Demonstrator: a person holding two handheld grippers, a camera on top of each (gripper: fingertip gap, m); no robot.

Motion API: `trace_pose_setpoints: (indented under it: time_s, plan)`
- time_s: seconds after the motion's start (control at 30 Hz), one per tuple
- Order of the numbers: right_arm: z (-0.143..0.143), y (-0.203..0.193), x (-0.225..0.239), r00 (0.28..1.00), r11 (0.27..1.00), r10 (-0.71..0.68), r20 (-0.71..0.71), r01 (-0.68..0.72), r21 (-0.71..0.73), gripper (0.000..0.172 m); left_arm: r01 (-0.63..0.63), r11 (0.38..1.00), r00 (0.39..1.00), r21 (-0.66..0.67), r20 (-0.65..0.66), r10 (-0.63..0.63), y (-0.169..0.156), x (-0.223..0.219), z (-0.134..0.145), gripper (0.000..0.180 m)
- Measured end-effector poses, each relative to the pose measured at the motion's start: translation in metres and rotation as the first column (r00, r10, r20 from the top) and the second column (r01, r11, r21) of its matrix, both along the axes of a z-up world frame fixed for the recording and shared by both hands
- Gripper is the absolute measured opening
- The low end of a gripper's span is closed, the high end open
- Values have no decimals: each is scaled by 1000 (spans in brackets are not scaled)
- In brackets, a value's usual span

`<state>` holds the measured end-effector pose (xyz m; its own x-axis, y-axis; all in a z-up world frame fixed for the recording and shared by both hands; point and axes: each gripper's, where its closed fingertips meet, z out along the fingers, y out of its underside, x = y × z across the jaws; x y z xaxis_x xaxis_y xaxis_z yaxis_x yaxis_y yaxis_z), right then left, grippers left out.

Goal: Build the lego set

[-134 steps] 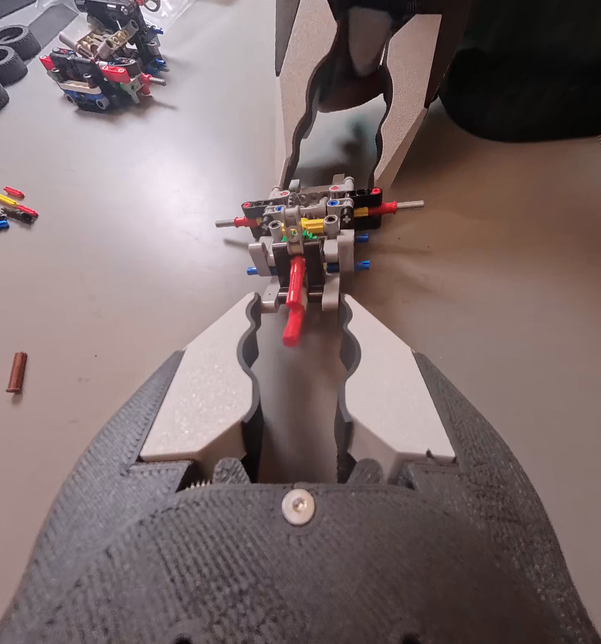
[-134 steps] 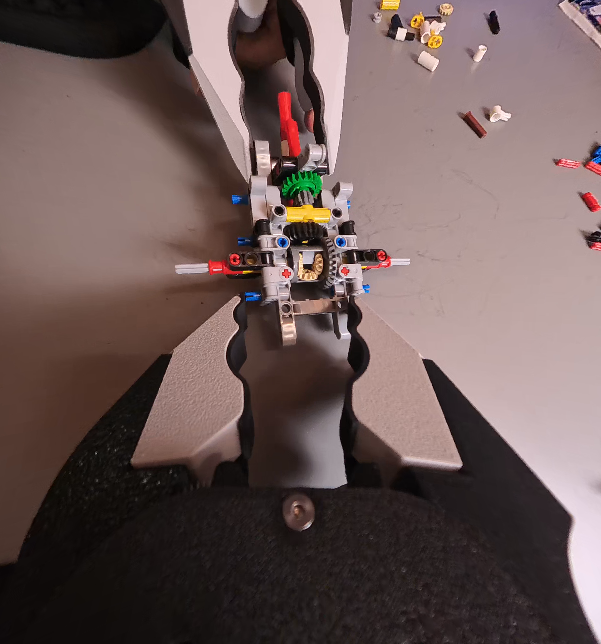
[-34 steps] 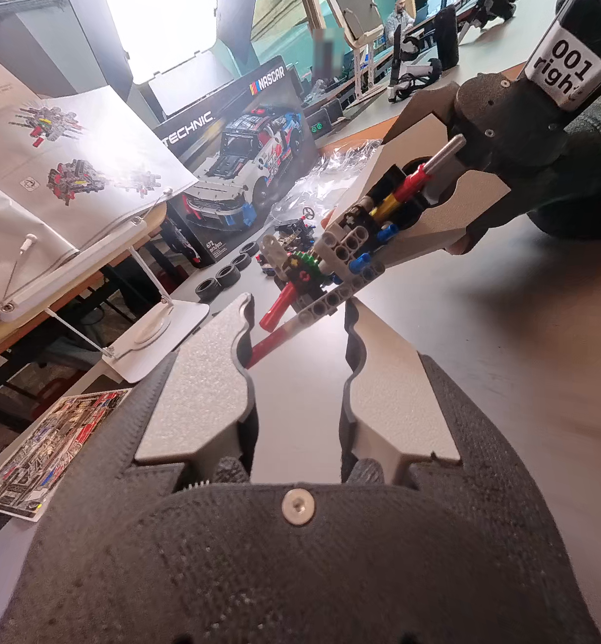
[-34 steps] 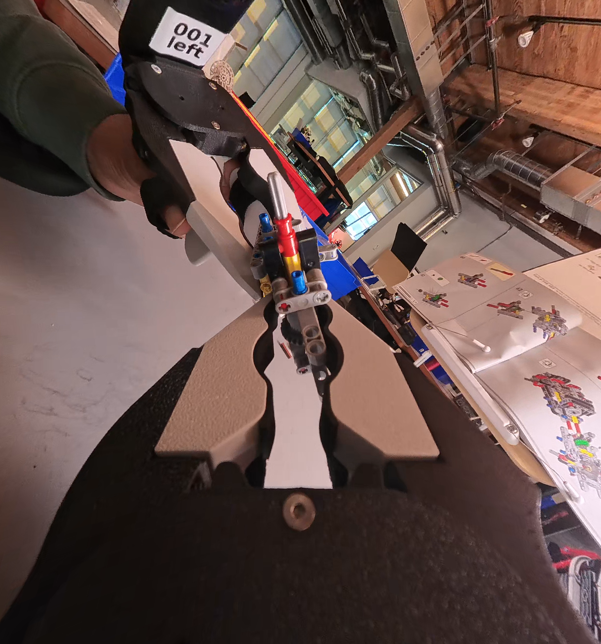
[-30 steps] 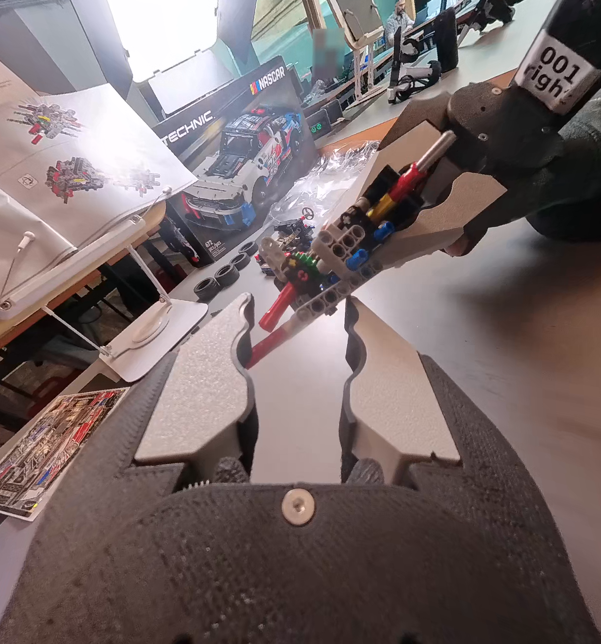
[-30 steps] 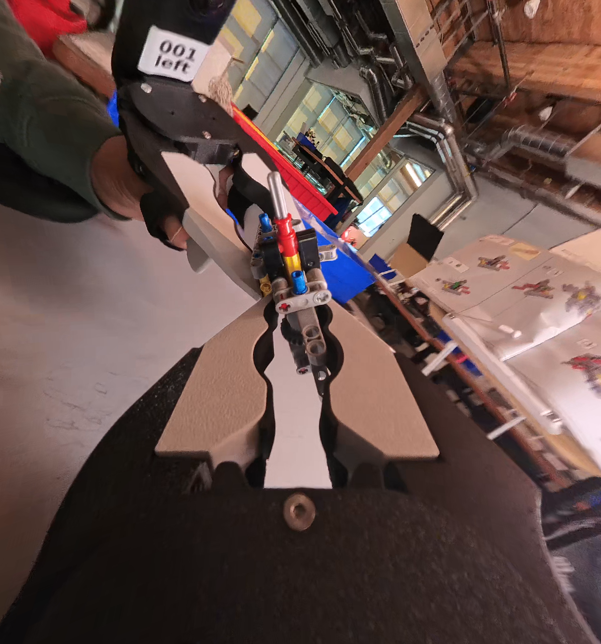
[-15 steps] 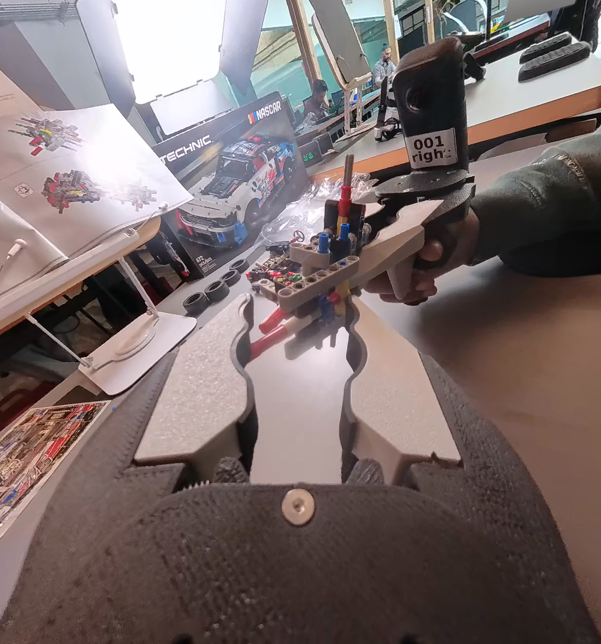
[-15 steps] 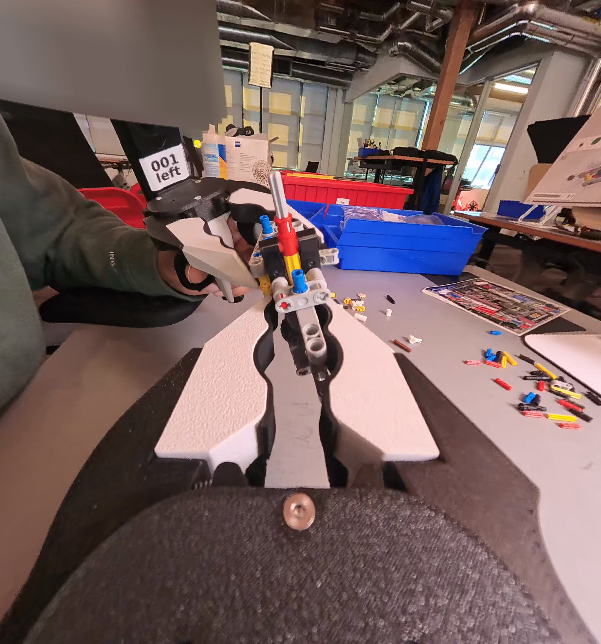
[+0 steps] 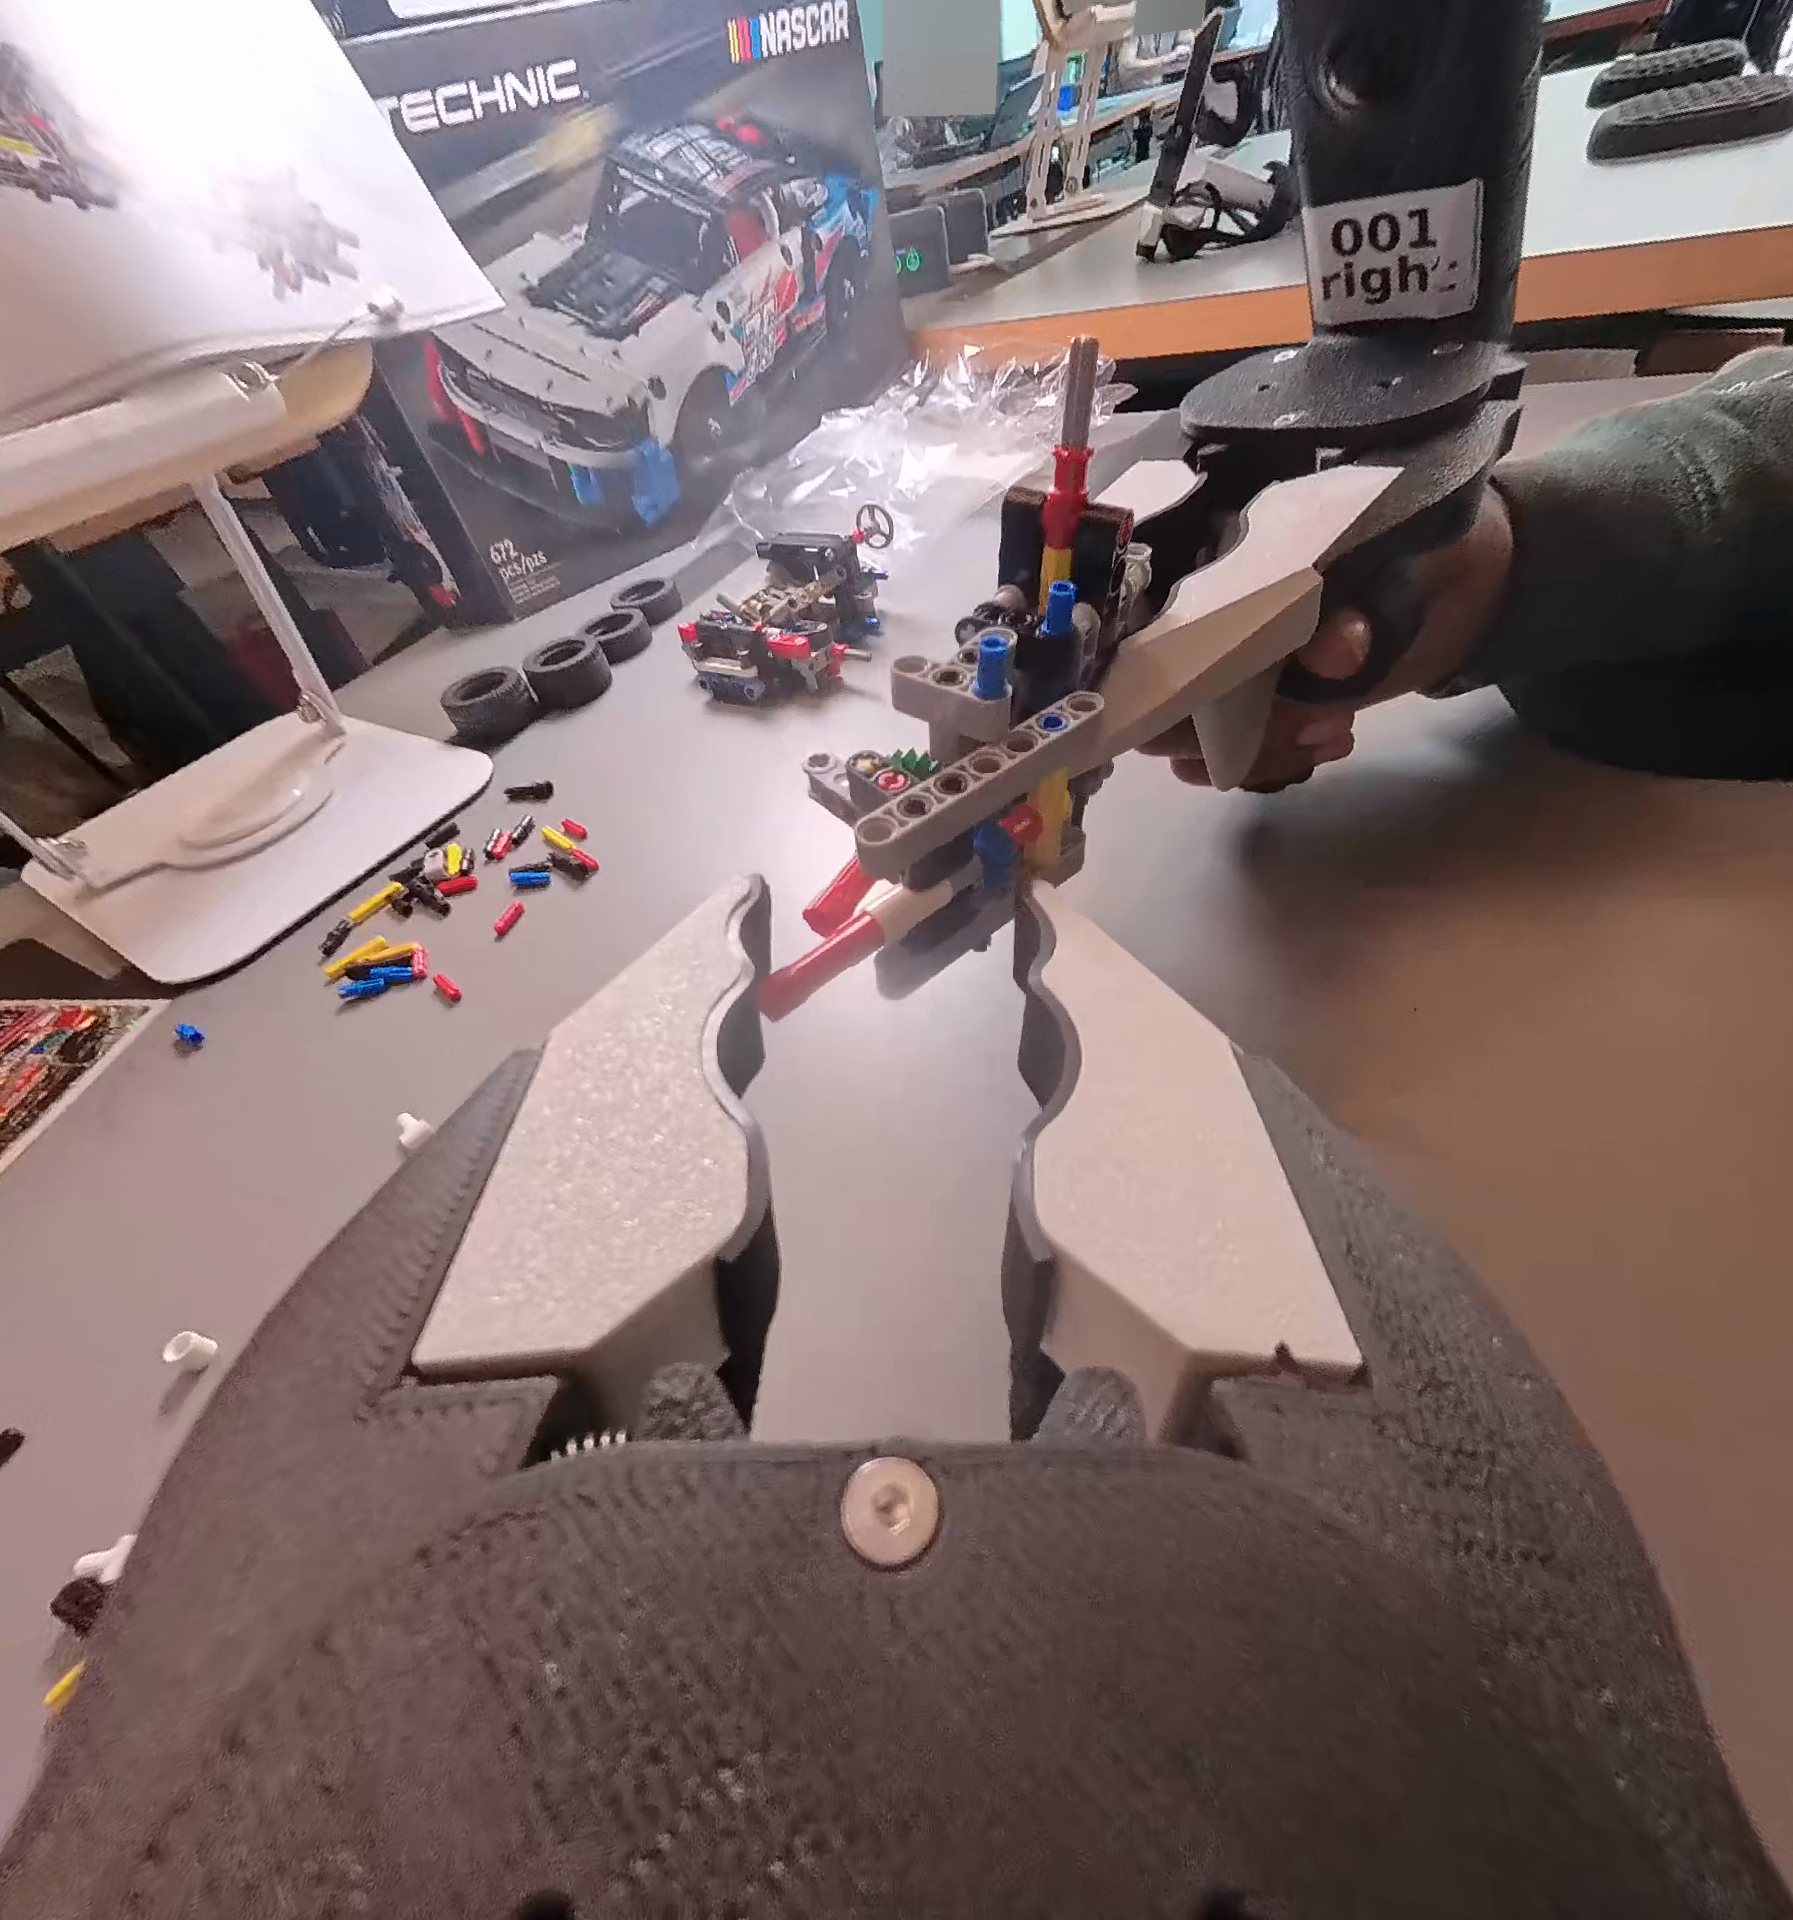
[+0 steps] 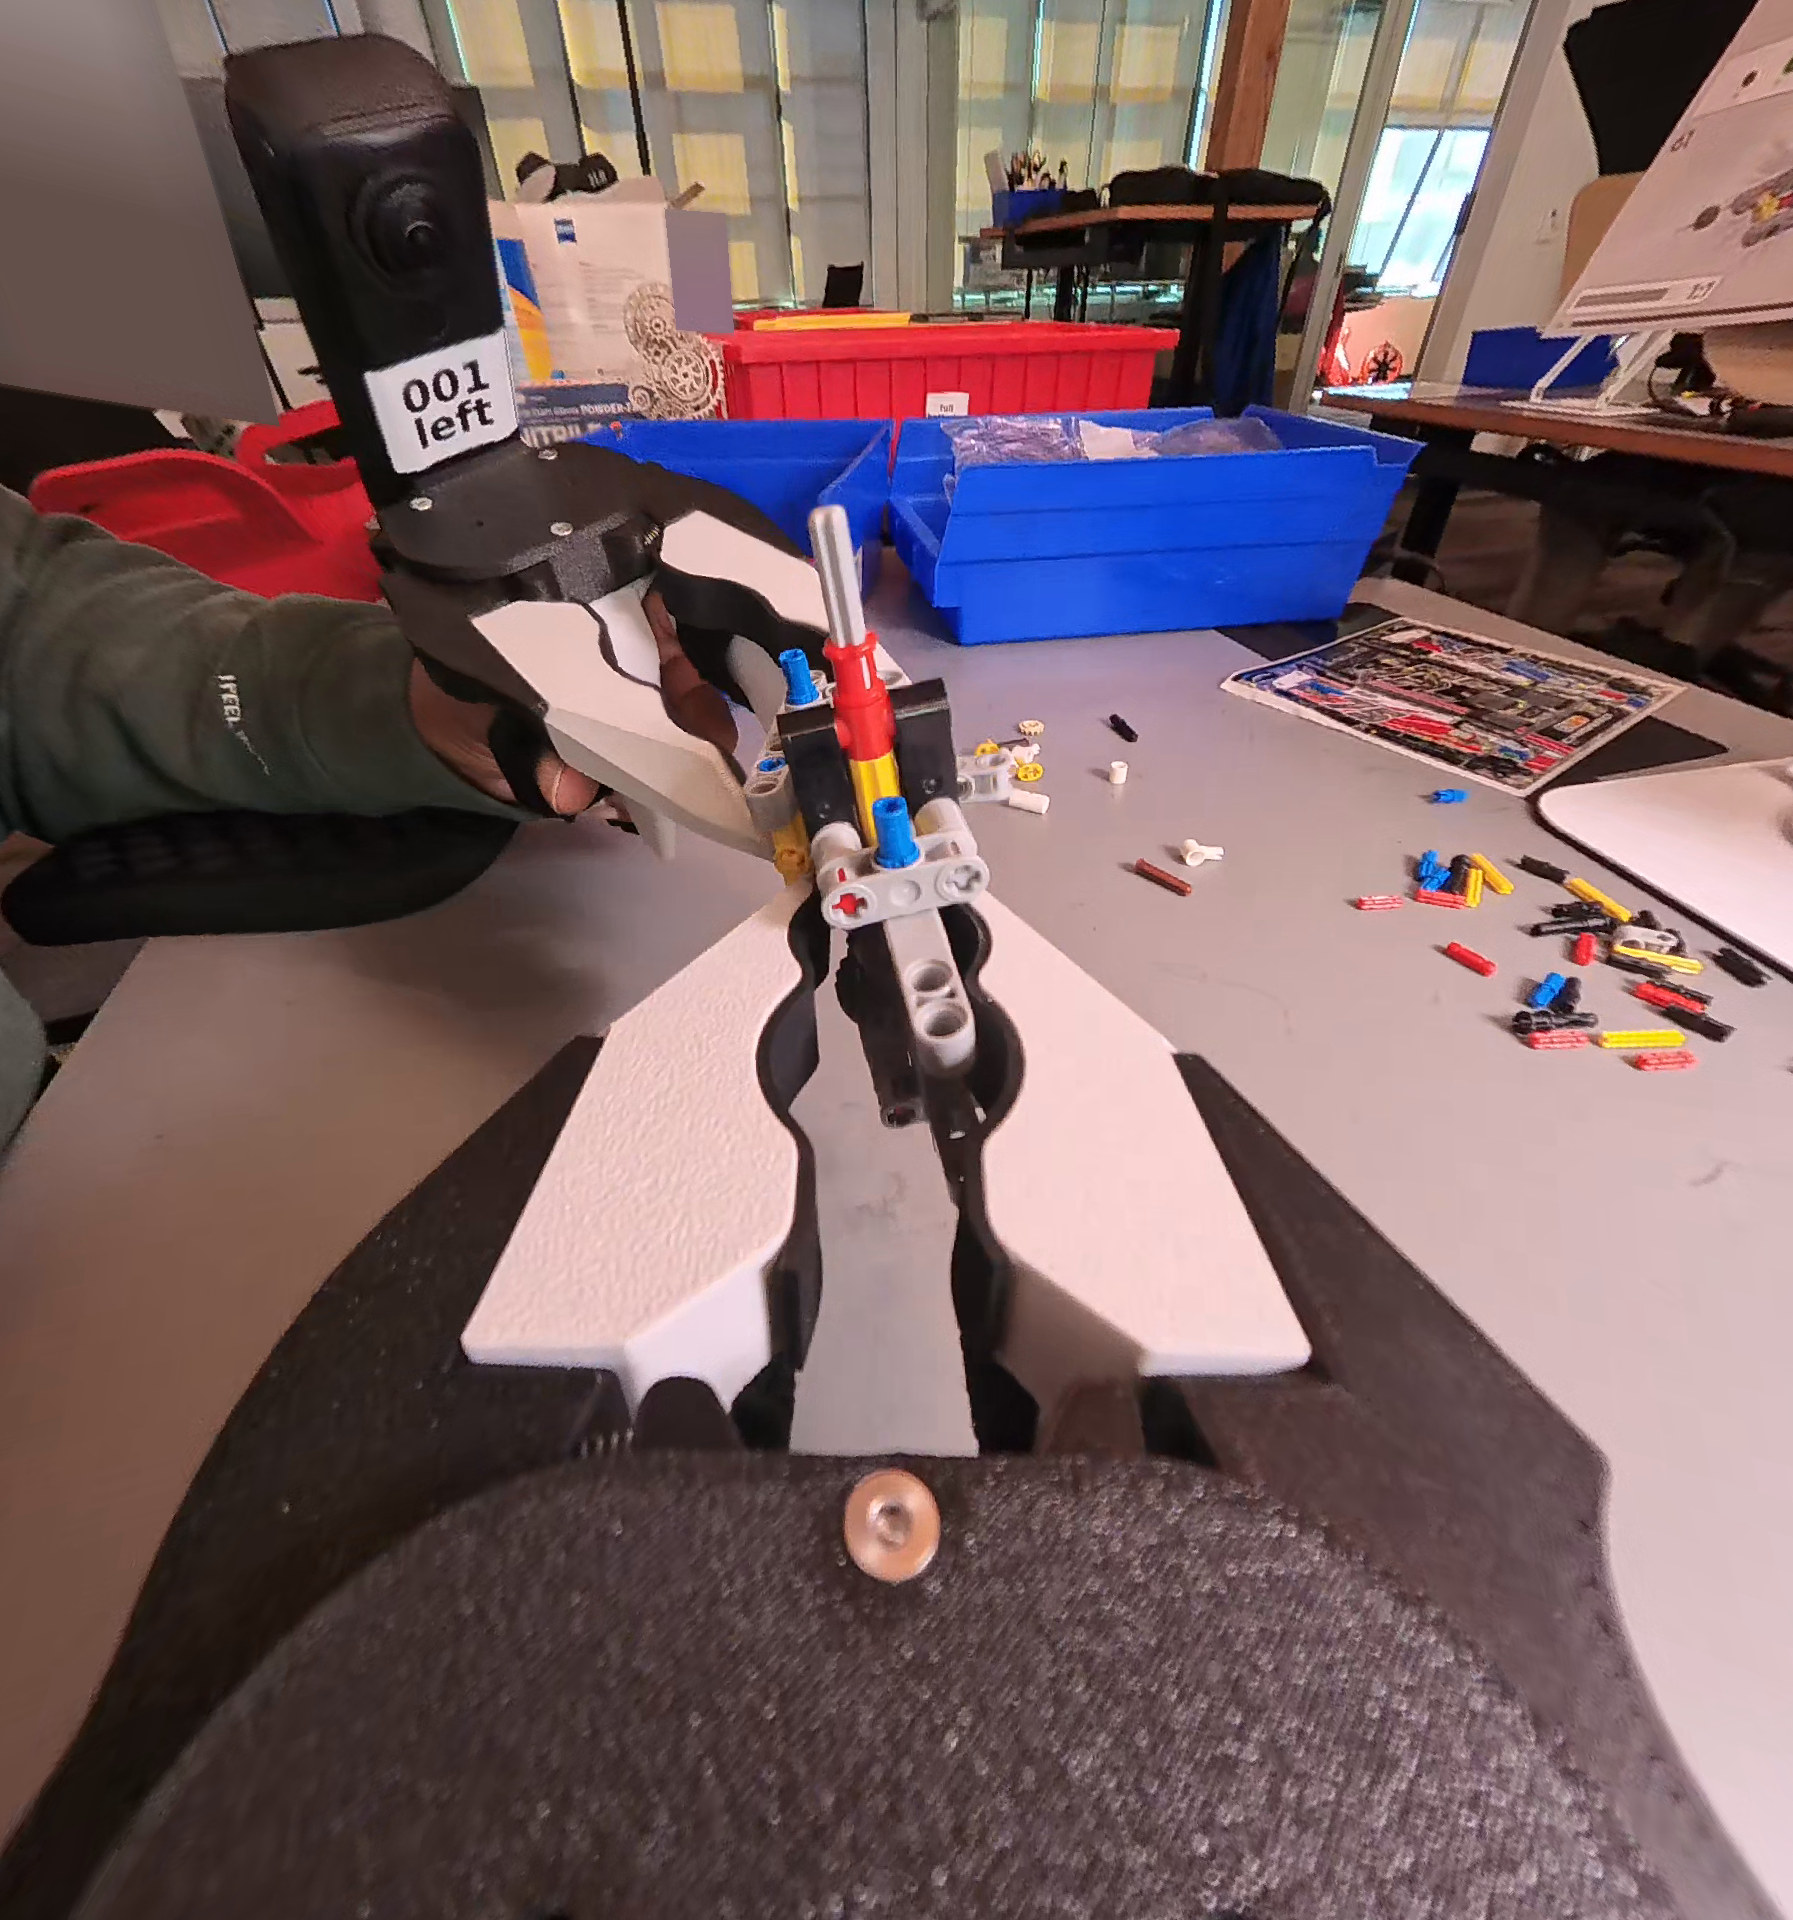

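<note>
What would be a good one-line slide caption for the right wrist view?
Right gripper clamps a multicoloured brick assembly above a grey table, left gripper alongside.

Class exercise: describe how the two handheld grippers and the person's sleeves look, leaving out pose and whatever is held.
Each gripper has two pale grey fingers with wavy black inner pads on a textured black body. A black camera post carries a white label. The sleeves are dark green.
</note>
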<state>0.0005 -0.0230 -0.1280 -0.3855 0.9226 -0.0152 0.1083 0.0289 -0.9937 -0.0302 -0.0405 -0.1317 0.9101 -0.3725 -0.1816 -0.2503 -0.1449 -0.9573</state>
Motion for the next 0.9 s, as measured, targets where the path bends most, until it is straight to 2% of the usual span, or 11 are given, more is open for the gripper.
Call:
trace_pose_setpoints:
  time_s: [0.23,0.43,0.9]
  plan:
    - [-4,-2,0,1000,997,-19,17,17,71,20,-4,1000,1000,-21,-22,4,3,-3,-8,47]
    - [-12,-4,-4,998,995,-29,59,23,99,20,20,999,1000,-48,7,-20,6,2,-12,61]
    - [-4,-2,-5,995,981,-95,-24,98,170,20,-48,998,998,-42,30,50,12,8,-10,50]
